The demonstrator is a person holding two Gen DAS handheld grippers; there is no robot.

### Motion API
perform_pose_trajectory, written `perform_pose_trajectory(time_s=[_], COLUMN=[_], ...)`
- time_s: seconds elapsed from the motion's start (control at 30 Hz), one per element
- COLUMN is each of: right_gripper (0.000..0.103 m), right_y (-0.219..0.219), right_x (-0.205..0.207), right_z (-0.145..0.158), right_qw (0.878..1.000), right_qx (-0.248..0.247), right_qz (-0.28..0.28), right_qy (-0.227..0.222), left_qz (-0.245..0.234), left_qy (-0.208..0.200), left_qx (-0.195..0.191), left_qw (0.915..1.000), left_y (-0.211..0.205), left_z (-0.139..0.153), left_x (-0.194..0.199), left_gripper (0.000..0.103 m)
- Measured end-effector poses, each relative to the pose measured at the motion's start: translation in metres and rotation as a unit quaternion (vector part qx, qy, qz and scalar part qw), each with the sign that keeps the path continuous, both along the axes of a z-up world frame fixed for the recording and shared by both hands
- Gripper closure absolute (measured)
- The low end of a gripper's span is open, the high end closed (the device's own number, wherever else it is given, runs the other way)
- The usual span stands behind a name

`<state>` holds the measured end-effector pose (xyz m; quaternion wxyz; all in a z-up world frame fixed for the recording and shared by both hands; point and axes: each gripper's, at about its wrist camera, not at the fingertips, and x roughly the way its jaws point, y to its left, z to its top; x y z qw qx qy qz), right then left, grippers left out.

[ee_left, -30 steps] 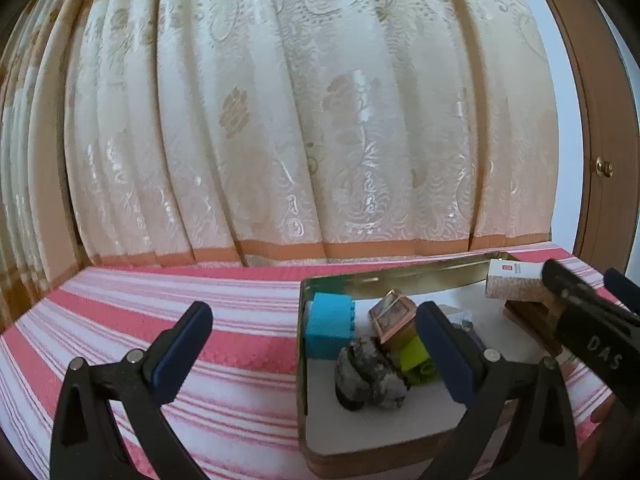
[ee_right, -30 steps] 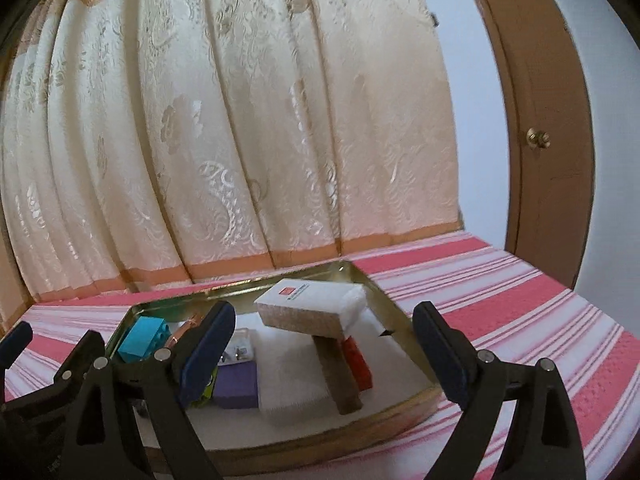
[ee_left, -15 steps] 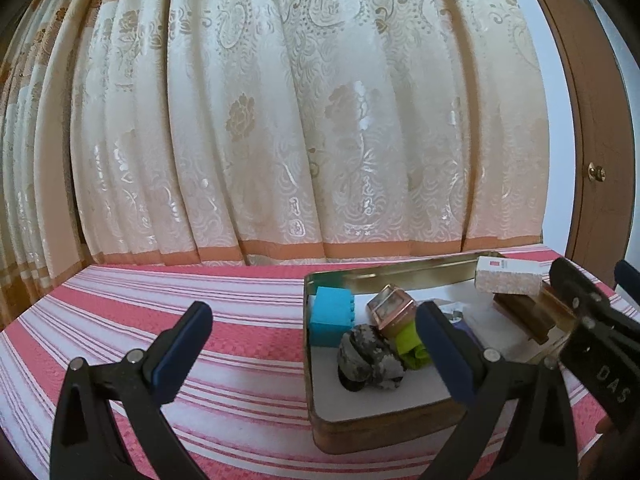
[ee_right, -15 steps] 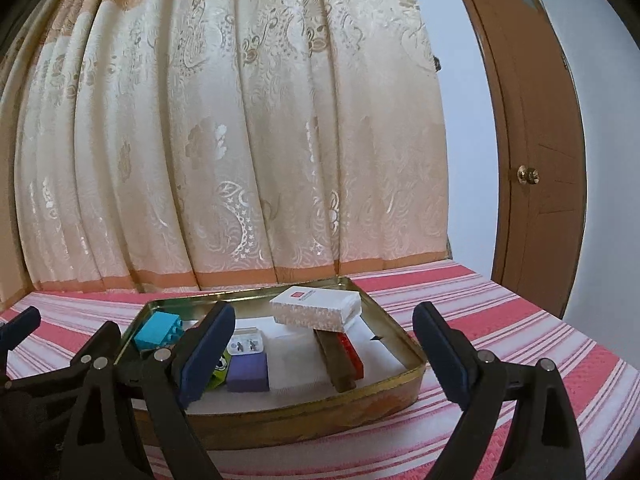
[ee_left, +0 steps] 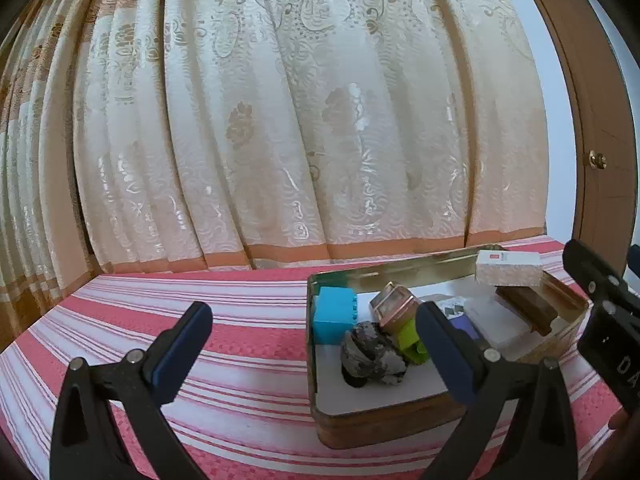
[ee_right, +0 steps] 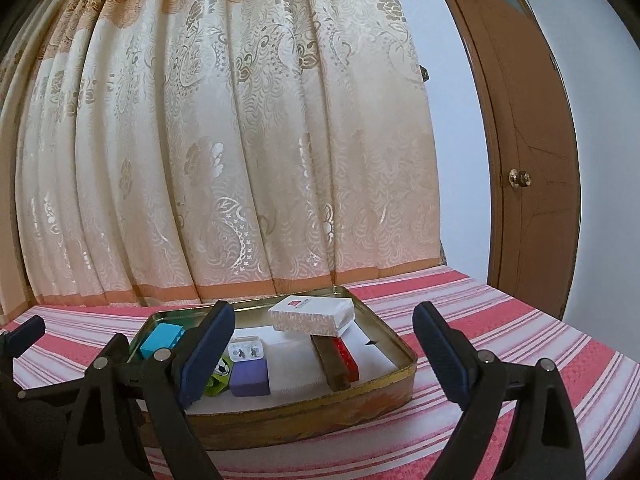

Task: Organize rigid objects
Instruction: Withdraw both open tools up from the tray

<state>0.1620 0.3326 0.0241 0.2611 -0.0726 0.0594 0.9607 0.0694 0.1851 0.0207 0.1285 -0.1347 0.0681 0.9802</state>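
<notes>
A gold metal tin [ee_left: 384, 420] [ee_right: 304, 416] on the striped cloth holds several objects: a blue brick [ee_left: 334, 314] [ee_right: 162, 339], a grey stone [ee_left: 372, 356], a watch with a green strap [ee_left: 394, 308], a purple block [ee_right: 249, 376], a brown bar [ee_right: 330, 364], a red block [ee_right: 346, 356] and a white box [ee_left: 508, 268] [ee_right: 312, 316] lying across the bar. My left gripper [ee_left: 316, 352] is open and empty, in front of the tin's left side. My right gripper [ee_right: 324, 356] is open and empty, in front of the tin.
The pink and white striped cloth [ee_left: 240, 320] covers the table. A cream patterned curtain [ee_left: 300, 120] hangs behind. A brown door [ee_right: 532, 160] with a knob stands at the right. The right gripper's body [ee_left: 604, 320] shows at the left wrist view's right edge.
Both grippers have drawn back and tilted up from the tin, which now looks smaller and lower. Both stayed open and empty. The objects in the tin have not moved.
</notes>
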Motion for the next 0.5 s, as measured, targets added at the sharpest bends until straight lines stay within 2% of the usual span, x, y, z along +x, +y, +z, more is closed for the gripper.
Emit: perform_pose_trajectory(time_s=[0.5], right_gripper=[0.011], right_y=[0.0006], right_x=[0.0005], right_z=[-0.0013], right_qw=[1.0], right_qx=[-0.001], right_qz=[0.001], right_qy=[-0.005], left_qz=[-0.004], left_qy=[-0.007], left_qx=[0.0], left_qw=[1.0], left_y=[0.0001], left_z=[0.0001], left_x=[0.001], left_gripper=[0.0])
